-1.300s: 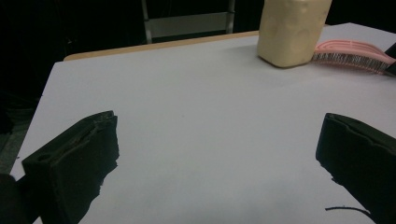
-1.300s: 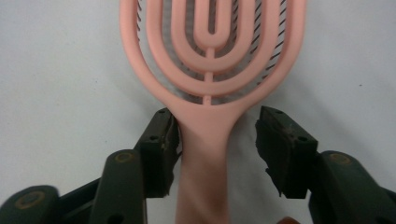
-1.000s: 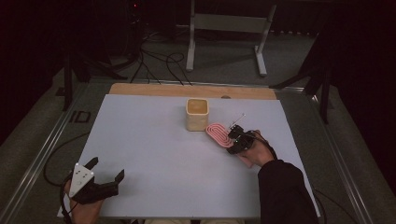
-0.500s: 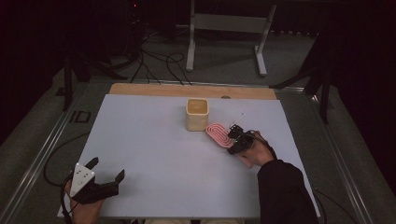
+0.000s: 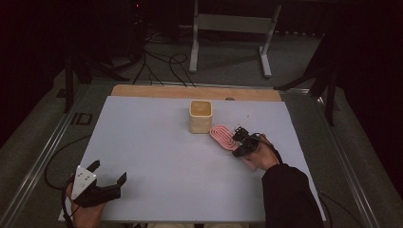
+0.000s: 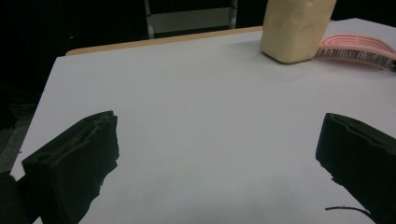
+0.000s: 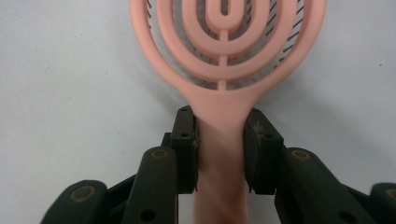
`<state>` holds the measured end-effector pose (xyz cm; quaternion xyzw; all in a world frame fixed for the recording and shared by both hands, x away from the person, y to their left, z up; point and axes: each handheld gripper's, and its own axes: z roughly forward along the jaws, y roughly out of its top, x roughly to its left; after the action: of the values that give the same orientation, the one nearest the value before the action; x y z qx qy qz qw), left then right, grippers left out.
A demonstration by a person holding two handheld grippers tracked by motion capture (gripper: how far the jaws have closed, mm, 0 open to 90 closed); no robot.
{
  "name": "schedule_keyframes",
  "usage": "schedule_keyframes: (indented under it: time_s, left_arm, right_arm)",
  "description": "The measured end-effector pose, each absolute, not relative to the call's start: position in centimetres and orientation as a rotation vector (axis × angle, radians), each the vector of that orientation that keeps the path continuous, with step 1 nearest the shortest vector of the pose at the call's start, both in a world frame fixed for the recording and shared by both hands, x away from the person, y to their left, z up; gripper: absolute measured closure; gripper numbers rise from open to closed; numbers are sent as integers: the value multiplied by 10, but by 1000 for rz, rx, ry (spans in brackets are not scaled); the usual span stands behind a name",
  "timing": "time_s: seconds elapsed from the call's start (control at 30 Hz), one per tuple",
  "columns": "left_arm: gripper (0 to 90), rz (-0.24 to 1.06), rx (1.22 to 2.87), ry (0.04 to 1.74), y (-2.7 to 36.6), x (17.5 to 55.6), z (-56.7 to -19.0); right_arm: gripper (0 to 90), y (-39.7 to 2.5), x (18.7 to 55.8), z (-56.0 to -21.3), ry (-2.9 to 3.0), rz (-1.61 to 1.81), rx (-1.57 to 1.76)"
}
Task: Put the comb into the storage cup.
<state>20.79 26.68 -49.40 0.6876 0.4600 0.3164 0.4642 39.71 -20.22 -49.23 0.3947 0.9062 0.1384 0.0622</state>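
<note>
Little has shifted over the last second: the right gripper [image 5: 241, 144] has stayed at the pink vented hairbrush [image 5: 222, 135], edging only slightly at its handle, and the left gripper [image 5: 108, 172] has kept its place well away from the cream cup [image 5: 200, 115], at the near corner of the white table [image 5: 157, 142].

In the right gripper view the jaws are clamped on either side of the brush's handle [image 7: 219, 154], just below the oval head with its concentric ribs. The brush lies flat on the table, bristles down, its head just beside the cup on the side toward the right hand; I cannot tell whether they touch. In the left gripper view the jaws stand wide apart with nothing between them, the cup [image 6: 295, 29] and brush [image 6: 357, 49] far ahead.

As I judge it, the grasp is made and the lift has not begun. If the brush is bound for the cup, raising, tipping and lowering it are all left.
</note>
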Motion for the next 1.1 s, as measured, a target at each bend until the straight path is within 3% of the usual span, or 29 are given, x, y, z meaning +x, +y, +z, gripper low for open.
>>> schedule_keyframes:
  time_s: [1.1]
  left_arm:
    - [1, 779, 1691, 1145, 266, 209, -495]
  right_arm:
    - [696, -221, 365, -470, 2597, 623, 1229]
